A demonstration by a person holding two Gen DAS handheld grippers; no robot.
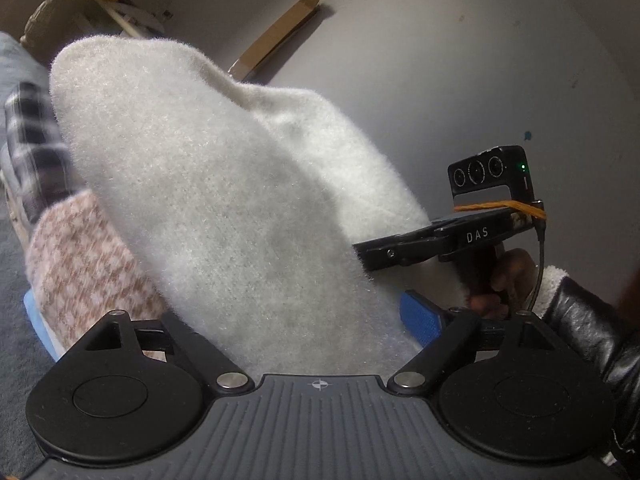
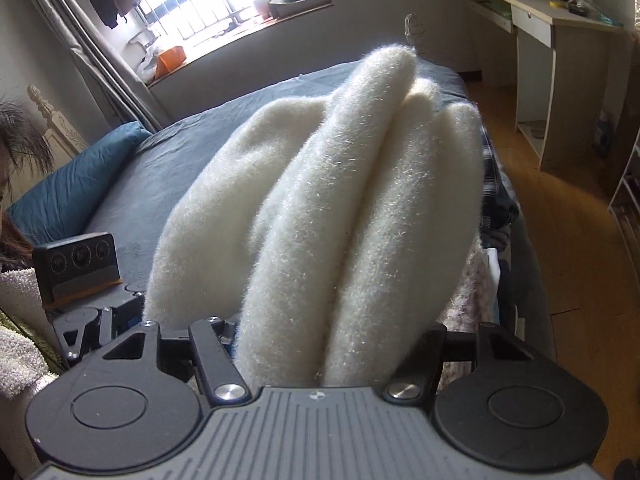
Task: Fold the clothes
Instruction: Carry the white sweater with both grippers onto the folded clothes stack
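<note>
sweater (image 2: 320, 208): fuzzy cream knit, bunching into thick rolls
left gripper (image 1: 240, 320): gaping wide around it, grip unclear
right gripper (image 2: 336, 344): also straddling it, can't tell
bed (image 2: 200, 148): grey sheet lying underneath

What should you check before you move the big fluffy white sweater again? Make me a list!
1. Left gripper has the fluffy white sweater between its fingers: ok.
2. Right gripper has sweater folds bunched between its fingers: ok.
3. Pads really pinching the fabric on either gripper: cannot tell, the fluff hides them.
4. Grey-blue bed sheet has bare space on the side toward the window: ok.
5. Pink checked garment and dark plaid garment lie right beside the sweater and could get dragged along: not ok.
</note>
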